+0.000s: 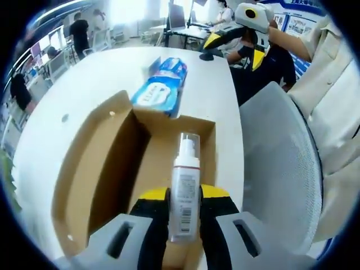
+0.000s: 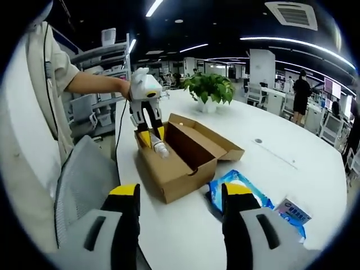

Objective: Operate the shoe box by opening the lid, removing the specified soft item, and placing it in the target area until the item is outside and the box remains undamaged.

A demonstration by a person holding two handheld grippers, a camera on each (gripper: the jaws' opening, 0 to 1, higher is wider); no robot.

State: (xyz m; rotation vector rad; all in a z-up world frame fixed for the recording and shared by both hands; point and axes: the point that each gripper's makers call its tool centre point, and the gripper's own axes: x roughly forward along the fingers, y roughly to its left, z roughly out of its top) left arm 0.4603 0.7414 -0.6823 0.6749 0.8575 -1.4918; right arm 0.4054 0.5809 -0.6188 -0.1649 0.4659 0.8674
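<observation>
Left gripper [image 1: 184, 216] clamps a barcode-labelled bottle [image 1: 185, 191] over the shoe box [image 1: 101, 163]

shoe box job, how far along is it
The shoe box lid is already open, flap folded out on the white table. A blue soft pack lies outside the box. In hand: the left gripper is shut on a pump bottle held over the open box. The right gripper is open and empty. Whether the bottle is going in or out can't be told.
</observation>
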